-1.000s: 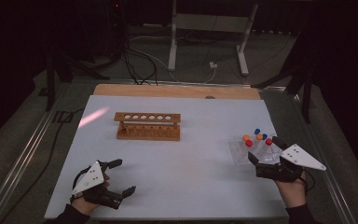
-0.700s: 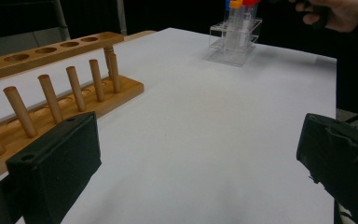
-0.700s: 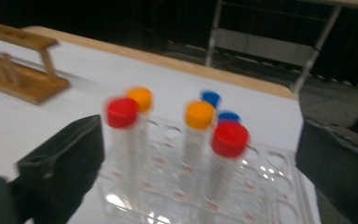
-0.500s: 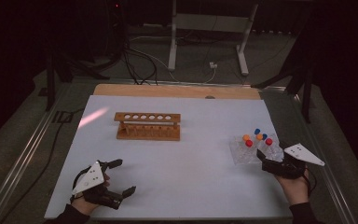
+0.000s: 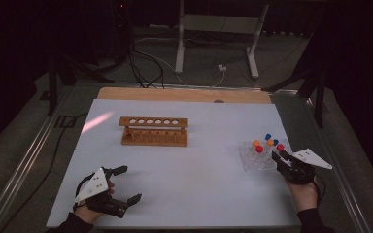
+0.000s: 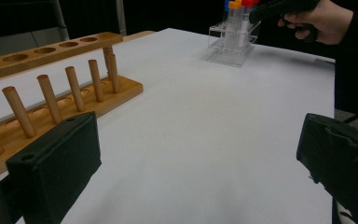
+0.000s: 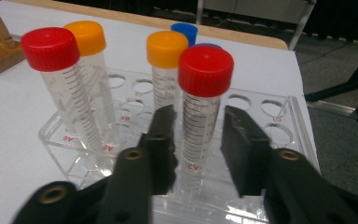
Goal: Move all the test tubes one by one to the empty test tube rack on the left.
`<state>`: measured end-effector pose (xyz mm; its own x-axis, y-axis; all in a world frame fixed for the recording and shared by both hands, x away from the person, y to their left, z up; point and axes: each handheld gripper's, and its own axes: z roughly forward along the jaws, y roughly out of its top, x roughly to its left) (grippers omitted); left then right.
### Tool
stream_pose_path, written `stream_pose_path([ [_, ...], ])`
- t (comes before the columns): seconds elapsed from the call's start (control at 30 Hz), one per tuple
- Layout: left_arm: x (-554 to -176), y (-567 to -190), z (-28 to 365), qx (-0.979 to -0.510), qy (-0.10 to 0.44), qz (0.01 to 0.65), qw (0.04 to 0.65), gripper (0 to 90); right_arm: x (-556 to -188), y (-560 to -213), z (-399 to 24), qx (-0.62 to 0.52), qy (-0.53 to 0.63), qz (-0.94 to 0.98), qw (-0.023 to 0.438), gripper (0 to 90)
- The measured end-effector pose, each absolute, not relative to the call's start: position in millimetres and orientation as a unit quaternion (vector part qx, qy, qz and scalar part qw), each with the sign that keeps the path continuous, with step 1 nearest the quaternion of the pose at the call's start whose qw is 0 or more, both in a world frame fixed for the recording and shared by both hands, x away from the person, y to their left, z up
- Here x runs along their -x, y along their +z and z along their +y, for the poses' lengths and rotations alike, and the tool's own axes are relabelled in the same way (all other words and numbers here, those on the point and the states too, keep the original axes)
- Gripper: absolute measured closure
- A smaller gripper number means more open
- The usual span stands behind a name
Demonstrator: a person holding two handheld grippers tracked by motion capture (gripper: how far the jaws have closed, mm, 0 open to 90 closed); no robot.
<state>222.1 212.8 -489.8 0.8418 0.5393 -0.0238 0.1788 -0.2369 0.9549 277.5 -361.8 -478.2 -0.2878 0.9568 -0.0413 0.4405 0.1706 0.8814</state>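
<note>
At the right edge of the white table [image 5: 194,194], a clear plastic tube with a red cap [image 7: 200,116] is stood in a clear plastic rack [image 7: 279,116]. It is framed by the right gripper [image 7: 196,140], whose jaws have just been closing (touching cannot be told). The left gripper [image 5: 126,187] is held wide open, near the wooden rack [image 5: 154,131].

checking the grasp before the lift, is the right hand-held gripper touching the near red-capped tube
Cannot tell. In the right gripper view the right hand-held gripper straddles the red-capped tube; its left pad looks pressed against it, but a thin gap seems to remain at the right.
</note>
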Motion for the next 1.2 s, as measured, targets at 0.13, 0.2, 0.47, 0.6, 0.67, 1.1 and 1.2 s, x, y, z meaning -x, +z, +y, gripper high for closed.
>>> stream_pose_path([
  [0.13, -221.9, -489.7, 212.7, -0.770, 0.157, 0.232, 0.573, 0.5, -277.3, -476.2, -360.9, -0.503, 0.400, 0.696, 0.320, 74.9],
  [0.2, -221.8, -489.7, 212.6, -0.771, 0.159, 0.231, 0.572, 0.6, -276.0, -472.5, -360.0, -0.498, 0.400, 0.696, 0.326, 75.2],
  [0.47, -221.9, -489.7, 212.6, -0.771, 0.160, 0.232, 0.571, 0.5, -267.3, -446.2, -353.1, -0.473, 0.406, 0.693, 0.363, 75.2],
  [0.6, -221.9, -489.7, 212.7, -0.770, 0.159, 0.233, 0.572, 0.5, -261.4, -427.0, -346.3, -0.449, 0.418, 0.690, 0.383, 75.3],
  [0.67, -221.9, -489.6, 212.8, -0.770, 0.158, 0.233, 0.573, 0.5, -259.3, -418.4, -342.3, -0.438, 0.423, 0.689, 0.393, 75.2],
  [1.1, -221.4, -489.4, 211.5, -0.774, 0.157, 0.231, 0.569, 0.6, -253.1, -382.8, -306.8, -0.373, 0.472, 0.698, 0.389, 75.2],
  [1.2, -221.7, -487.8, 209.5, -0.777, 0.148, 0.238, 0.564, 0.6, -253.4, -383.2, -296.0, -0.361, 0.480, 0.707, 0.373, 75.2],
])
